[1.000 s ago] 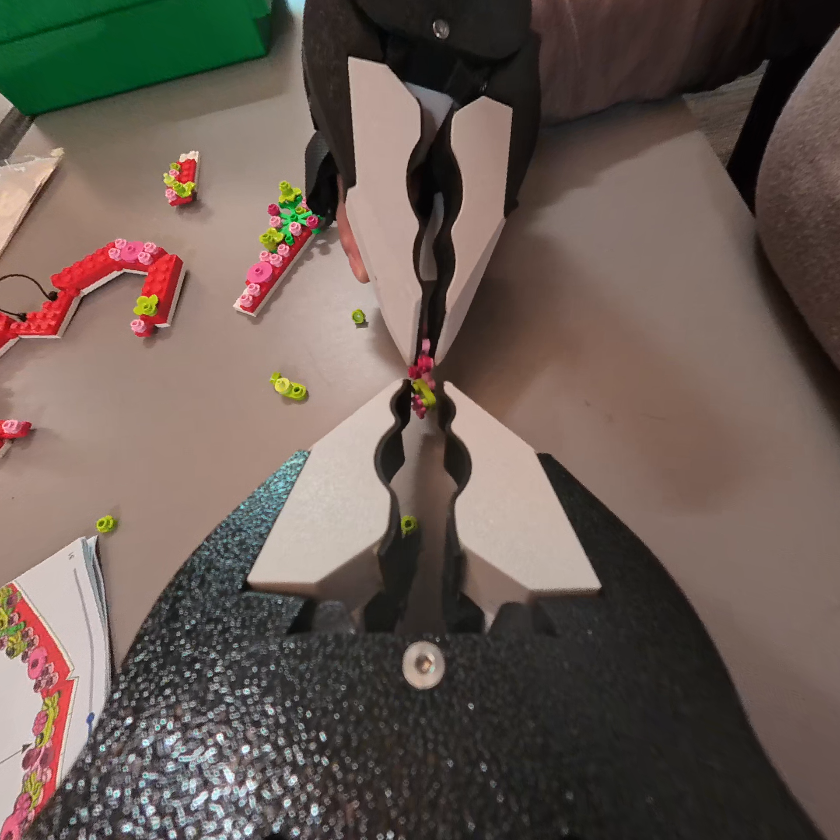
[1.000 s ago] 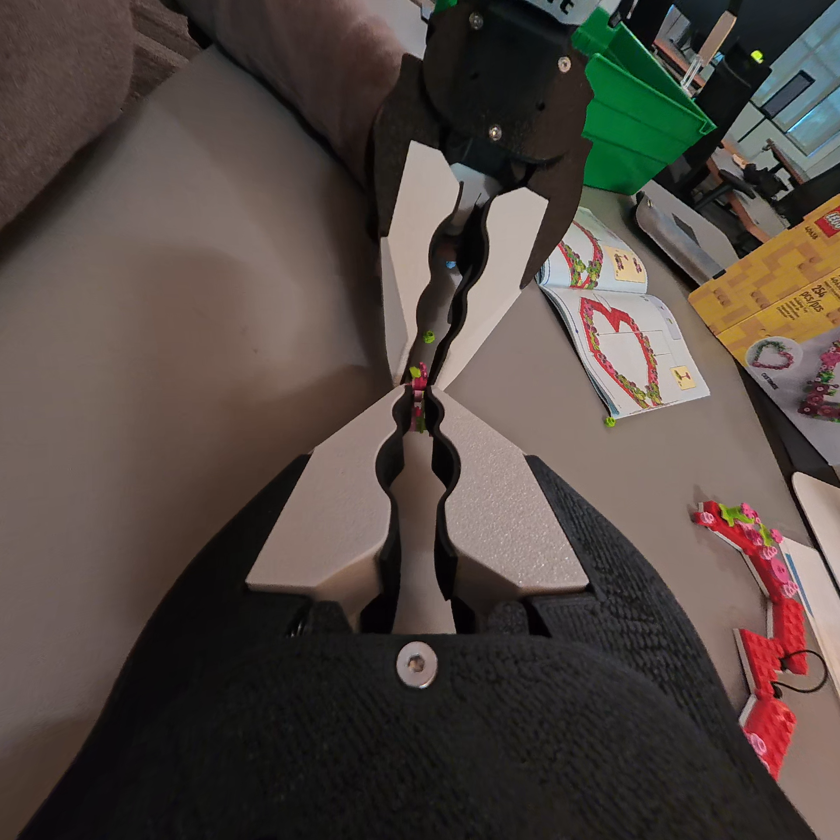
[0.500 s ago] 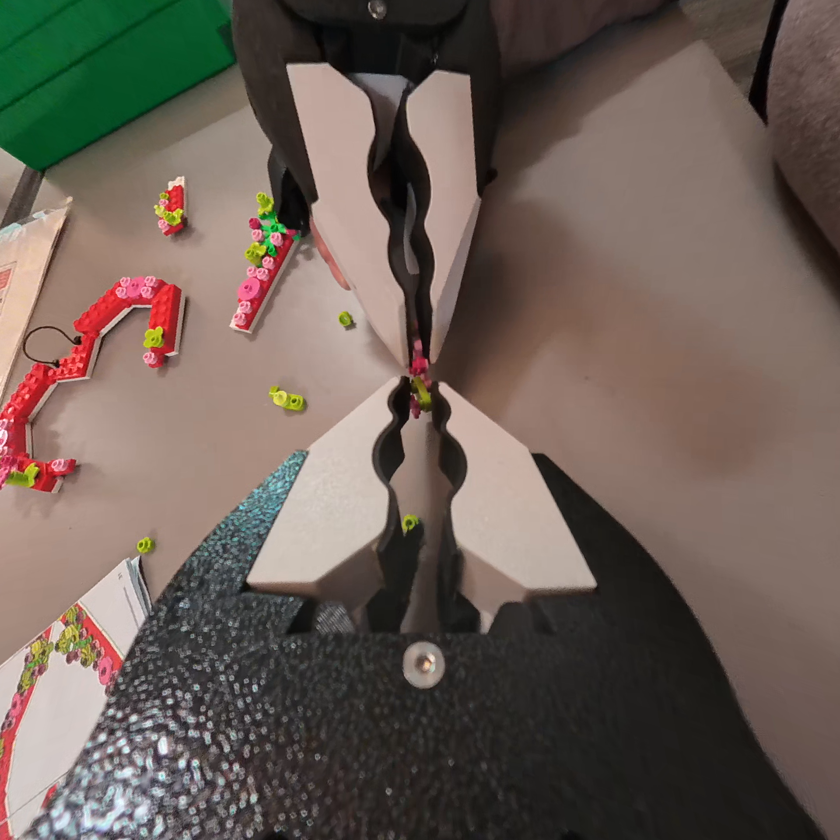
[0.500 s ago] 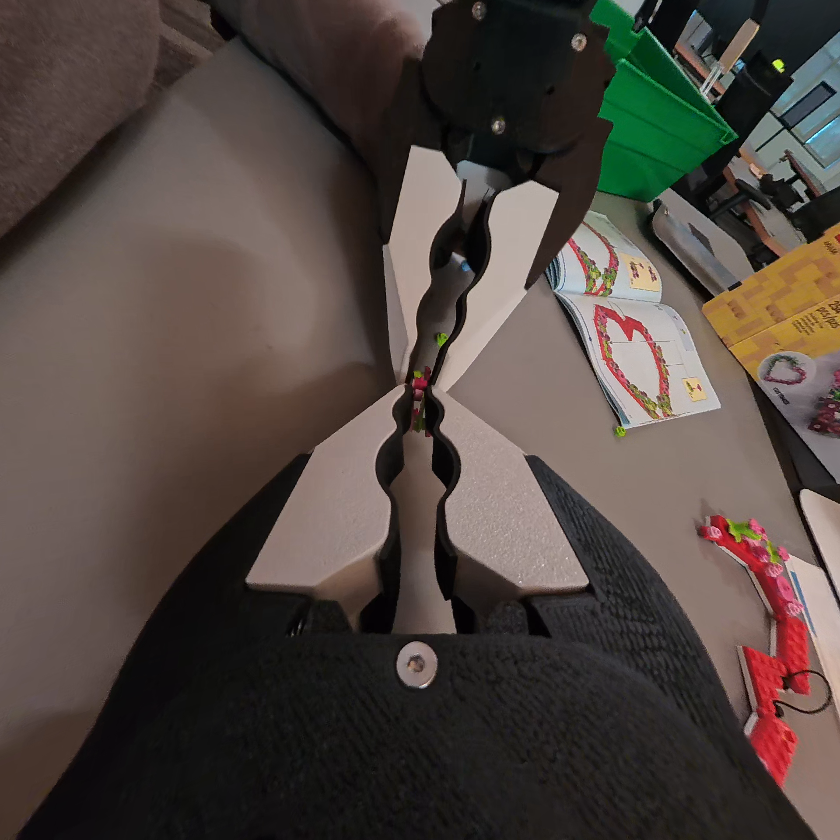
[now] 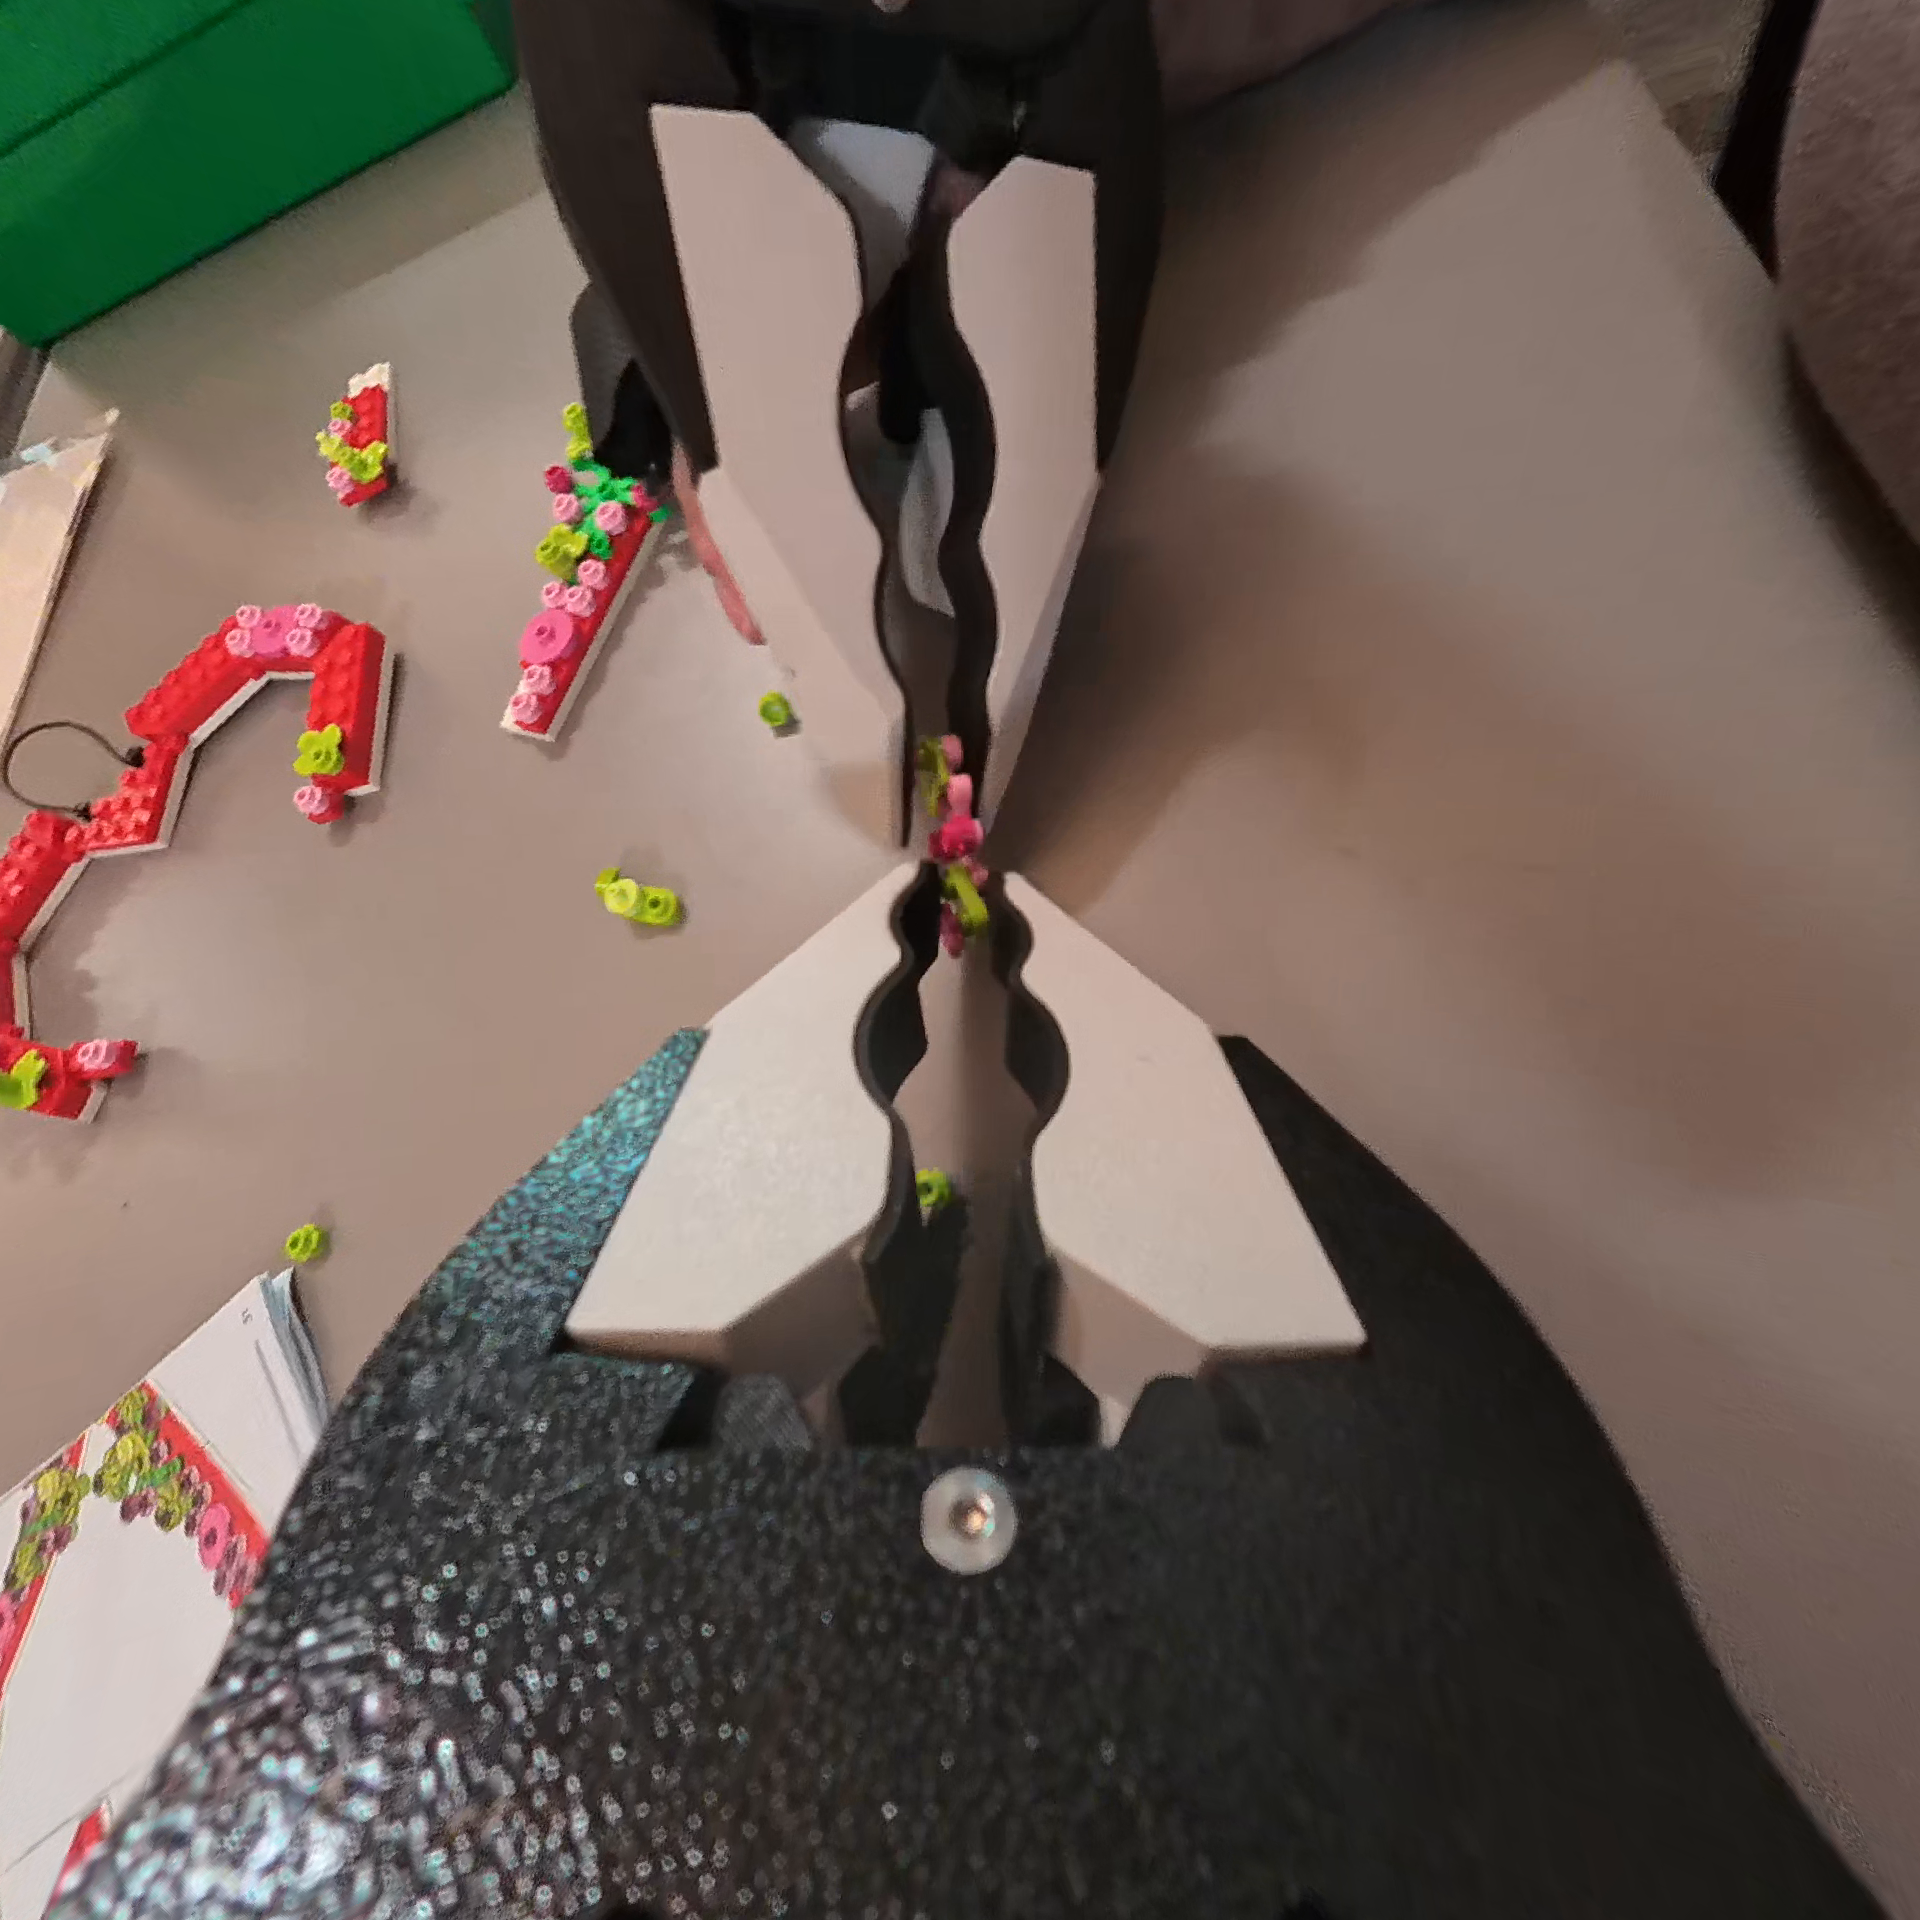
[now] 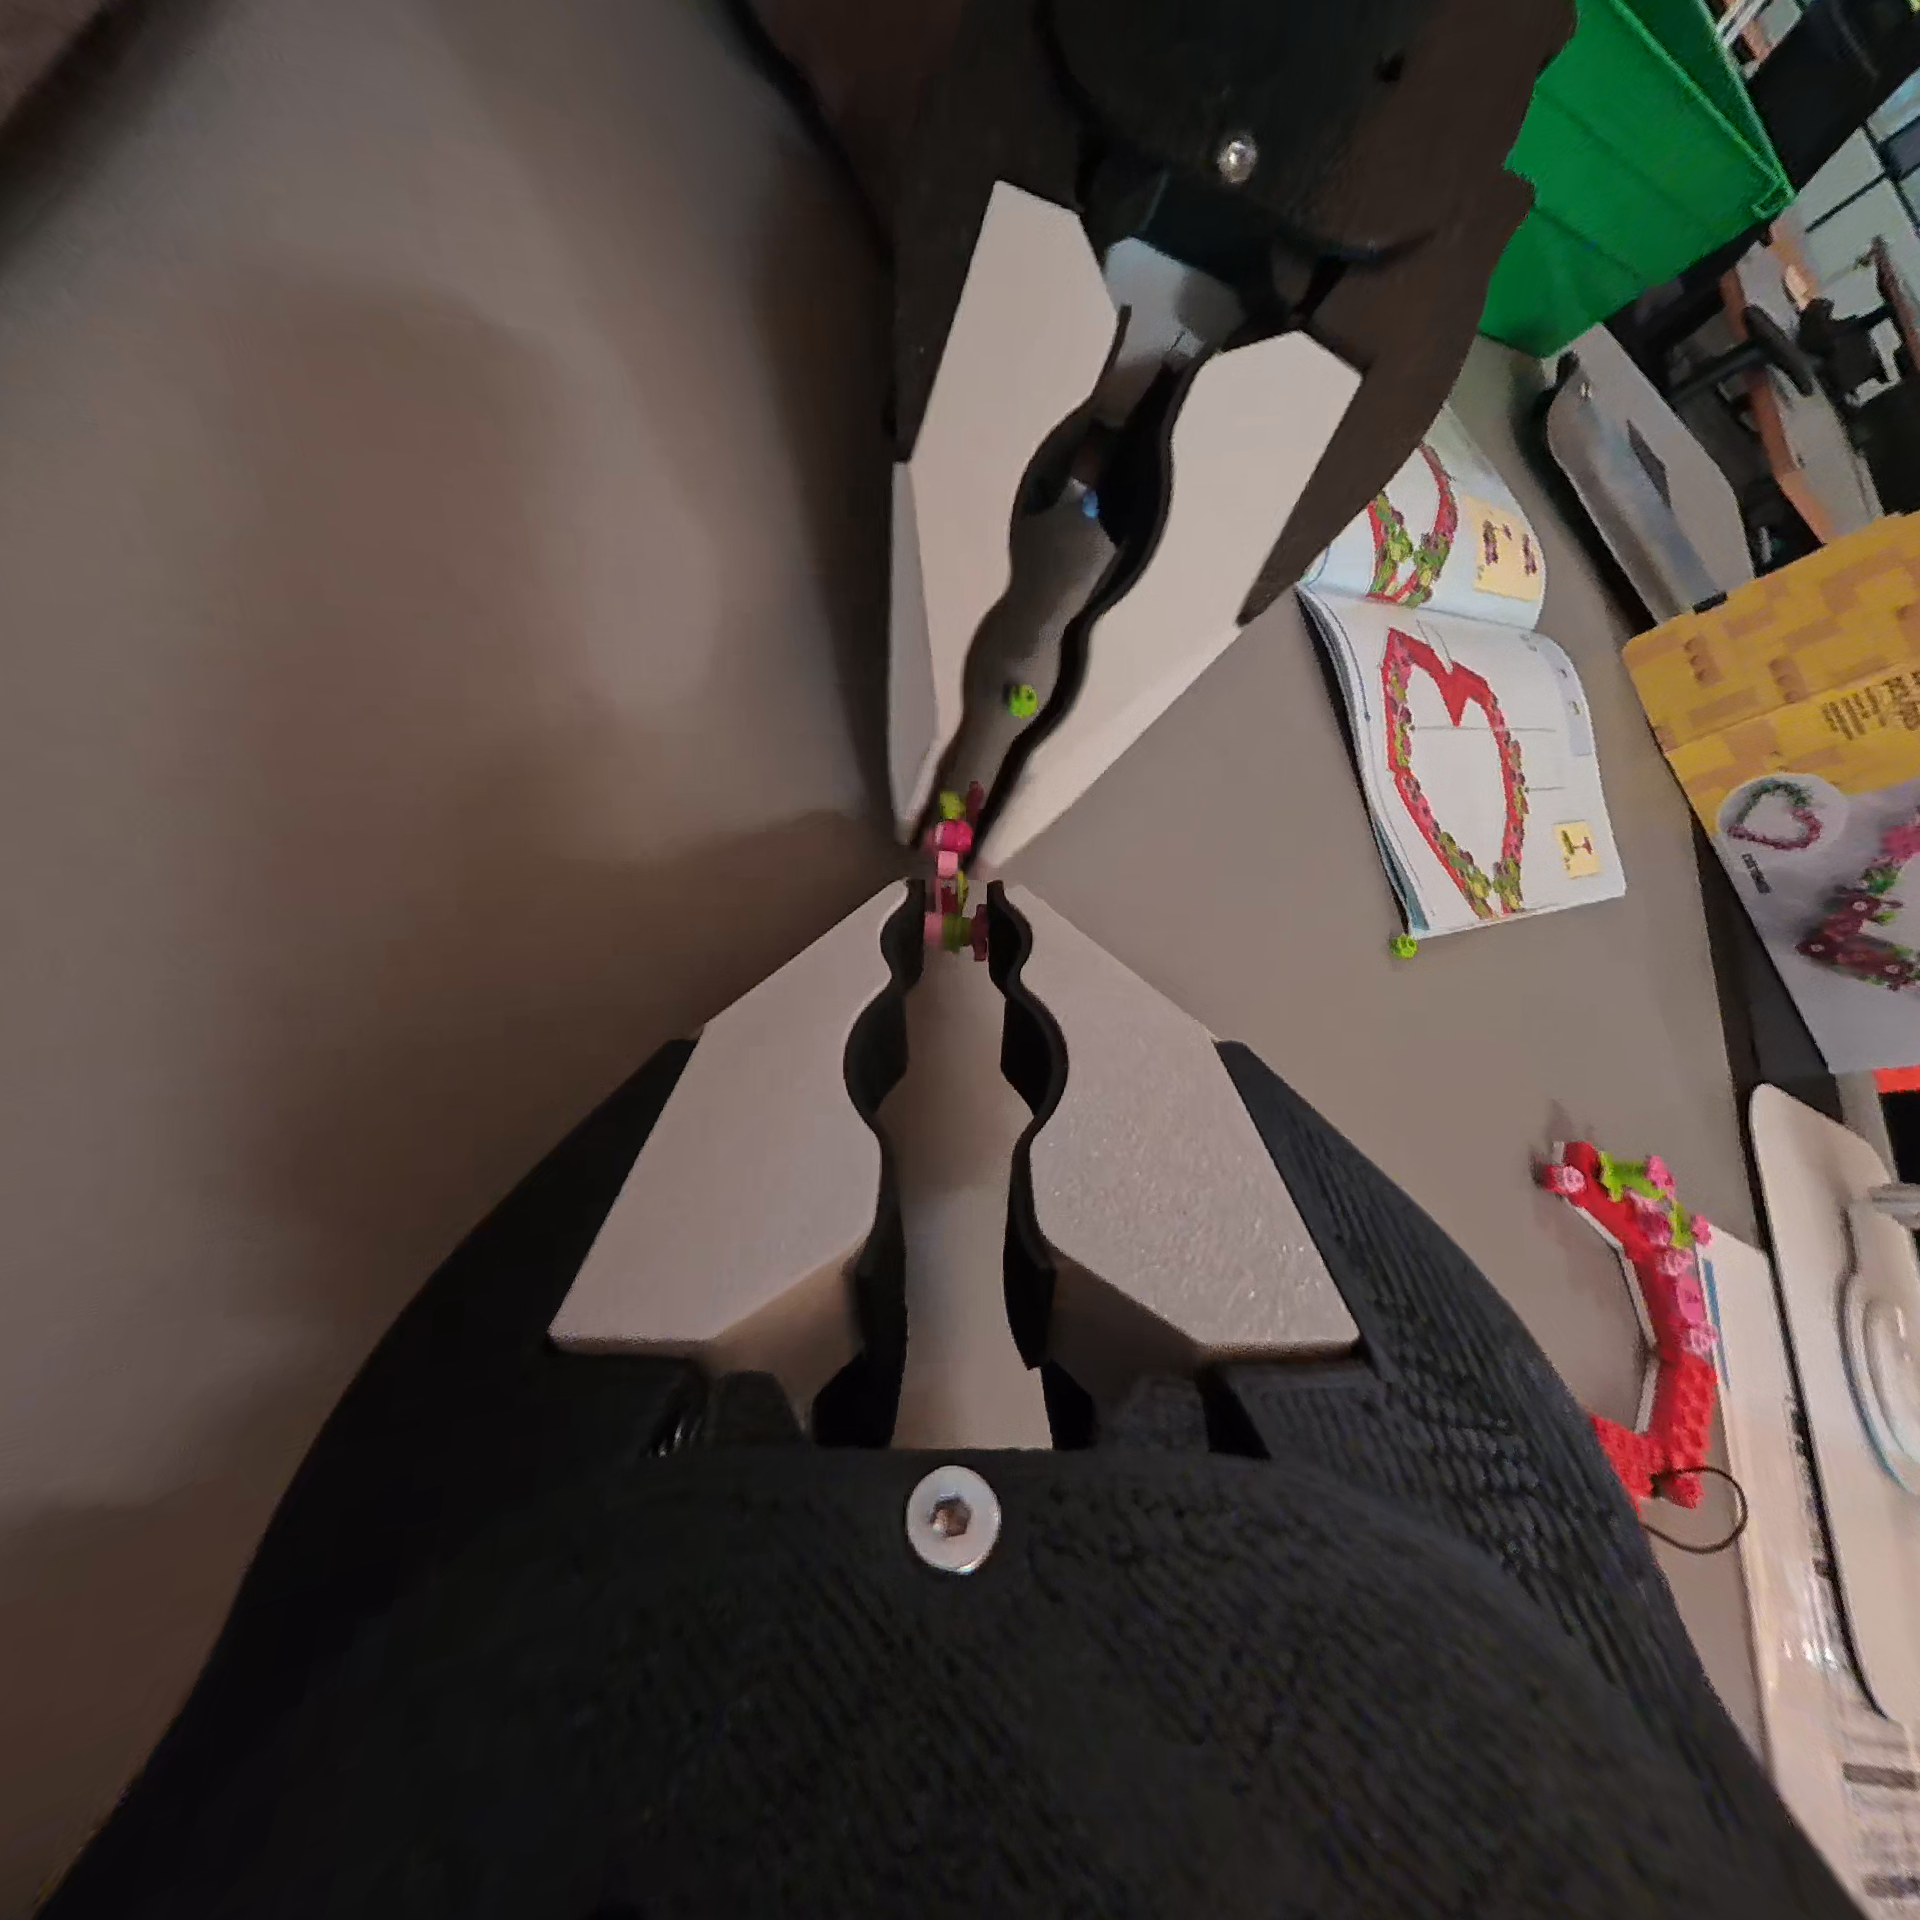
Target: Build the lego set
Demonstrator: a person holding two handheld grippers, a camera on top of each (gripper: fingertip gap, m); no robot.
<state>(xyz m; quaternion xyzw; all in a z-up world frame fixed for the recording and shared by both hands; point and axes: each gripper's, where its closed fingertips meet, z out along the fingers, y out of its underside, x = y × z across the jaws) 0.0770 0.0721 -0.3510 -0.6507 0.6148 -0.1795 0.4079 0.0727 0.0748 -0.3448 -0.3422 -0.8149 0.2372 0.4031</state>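
My two grippers meet tip to tip above the grey table (image 5: 1455,727). My left gripper (image 5: 958,896) is shut on a small lime and pink flower piece (image 5: 964,906). My right gripper (image 6: 951,902) is shut on a pink and lime flower piece (image 6: 954,923). In the left wrist view the right gripper (image 5: 948,821) comes from the top with its pink piece (image 5: 954,805). In the right wrist view the left gripper (image 6: 943,844) comes from the top. The two pieces touch end to end; I cannot tell whether they are joined.
On the table lie a red heart section (image 5: 260,665), a flowered red strip (image 5: 582,592), a small red piece (image 5: 358,447) and loose lime studs (image 5: 639,899). An open instruction booklet (image 6: 1455,748), a yellow box (image 6: 1797,665) and a green bin (image 6: 1621,177) stand beyond. Both grippers' tips are close together, under 4 cm apart.
Both grippers stay shut and tip to tip. Each looms larger in the other's view, and the table objects have slid in the frames, so the pair has shifted together.
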